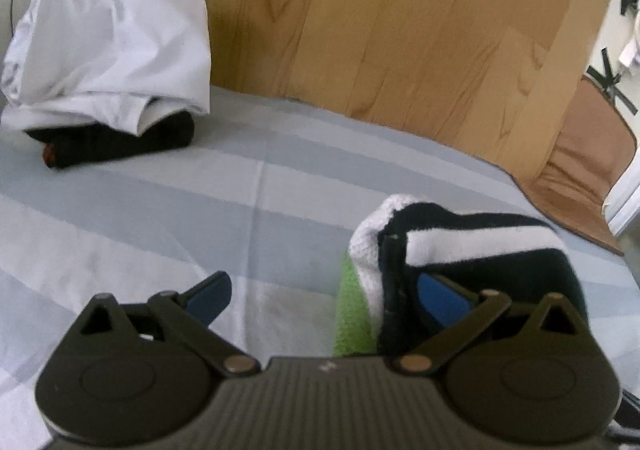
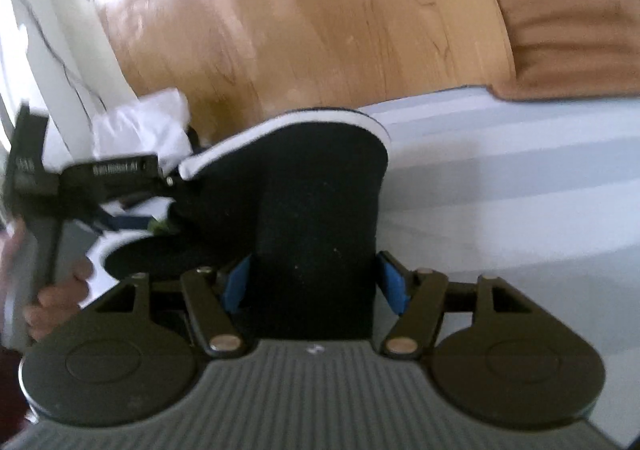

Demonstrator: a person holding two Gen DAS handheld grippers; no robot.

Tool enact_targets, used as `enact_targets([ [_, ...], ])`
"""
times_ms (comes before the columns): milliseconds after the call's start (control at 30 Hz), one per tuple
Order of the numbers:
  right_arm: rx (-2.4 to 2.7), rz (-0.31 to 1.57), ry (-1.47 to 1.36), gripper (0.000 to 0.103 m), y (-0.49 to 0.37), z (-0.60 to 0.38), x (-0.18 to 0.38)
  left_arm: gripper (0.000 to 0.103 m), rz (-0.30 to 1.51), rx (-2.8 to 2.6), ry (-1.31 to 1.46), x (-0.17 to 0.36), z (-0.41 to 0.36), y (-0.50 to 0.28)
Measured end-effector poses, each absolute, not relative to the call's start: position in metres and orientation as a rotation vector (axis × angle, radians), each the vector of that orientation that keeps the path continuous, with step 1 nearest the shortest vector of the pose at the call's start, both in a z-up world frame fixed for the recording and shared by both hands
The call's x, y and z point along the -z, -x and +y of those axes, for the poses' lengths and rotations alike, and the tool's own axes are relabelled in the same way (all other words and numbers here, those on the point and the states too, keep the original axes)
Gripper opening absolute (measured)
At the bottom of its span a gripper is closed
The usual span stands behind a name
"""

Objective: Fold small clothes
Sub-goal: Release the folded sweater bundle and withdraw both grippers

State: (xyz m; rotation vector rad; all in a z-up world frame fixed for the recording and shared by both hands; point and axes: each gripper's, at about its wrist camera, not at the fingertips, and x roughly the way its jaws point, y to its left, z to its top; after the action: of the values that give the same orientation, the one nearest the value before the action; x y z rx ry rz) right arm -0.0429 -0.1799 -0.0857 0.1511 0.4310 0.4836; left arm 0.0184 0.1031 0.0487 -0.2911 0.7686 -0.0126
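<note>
A black-and-white striped small garment [image 1: 472, 250] with a green part [image 1: 352, 310] lies on the grey striped bed sheet [image 1: 200, 210]. My left gripper [image 1: 324, 294] is open just left of it, its right finger [image 1: 444, 302] against the garment's edge. In the right wrist view the same black garment [image 2: 320, 218] with a white rim stands between my right gripper's [image 2: 316, 282] blue pads [image 2: 394, 282], which are closed on its black fabric. The left gripper [image 2: 100, 178] and the hand holding it show at the left.
A pile of folded white cloth [image 1: 112, 46] over a black piece [image 1: 120, 142] sits at the bed's far left. A wooden floor [image 1: 380, 30] lies beyond the bed. A brown mat [image 1: 588, 166] lies at the far right.
</note>
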Motion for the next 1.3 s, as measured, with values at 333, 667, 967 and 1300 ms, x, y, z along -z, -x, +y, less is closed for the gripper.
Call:
enact_targets([
  [333, -0.526, 0.406, -0.36, 0.074, 0.046, -0.221, 0.096, 0.103, 0.706, -0.012, 0.225, -0.056, 0.09, 0.033],
  [667, -0.552, 0.418, -0.52, 0.075, 0.043, -0.241, 0.099, 0.103, 0.74, -0.064, 0.22, -0.036, 0.087, 0.046],
  [967, -0.552, 0.418, -0.501, 0.078, 0.043, -0.239, 0.1, 0.103, 0.749, -0.064, 0.263, -0.024, 0.093, 0.051],
  [1300, -0.539, 0.422, -0.472, 0.079, 0.041, -0.236, 0.099, 0.103, 0.718, -0.057, 0.227, -0.02, 0.091, 0.059],
])
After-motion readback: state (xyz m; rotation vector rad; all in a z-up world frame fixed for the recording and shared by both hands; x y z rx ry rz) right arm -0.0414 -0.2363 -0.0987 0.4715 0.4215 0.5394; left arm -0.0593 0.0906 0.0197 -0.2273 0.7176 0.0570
